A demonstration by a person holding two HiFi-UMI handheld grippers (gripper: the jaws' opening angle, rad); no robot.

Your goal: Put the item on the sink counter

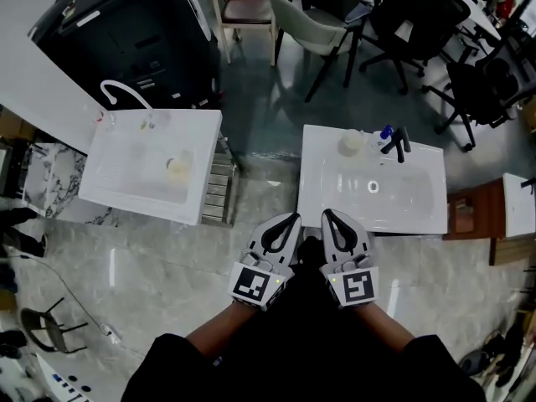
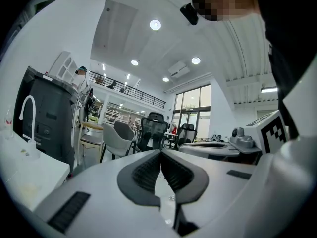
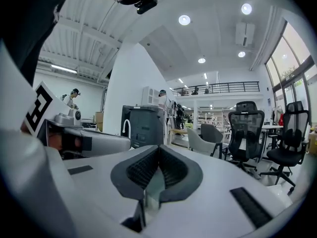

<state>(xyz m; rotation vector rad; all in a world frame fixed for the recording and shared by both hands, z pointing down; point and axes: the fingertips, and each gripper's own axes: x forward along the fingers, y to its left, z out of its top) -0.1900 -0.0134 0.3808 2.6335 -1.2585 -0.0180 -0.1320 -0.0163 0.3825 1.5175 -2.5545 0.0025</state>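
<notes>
Plainly both tongs held nothing: the left gripper (image 1: 291, 223) and right gripper (image 1: 330, 218) hung side by side, jaws pressed together, just short of the right sink counter (image 1: 318, 208). A pale round item (image 1: 352, 142) sat on that counter's far left corner by the black tap (image 1: 395, 146), ahead of the right gripper. Another pale lump (image 1: 177, 167) lay in the left sink basin (image 1: 126, 170), well off on the left gripper's side, so either could be the task's thing
</notes>
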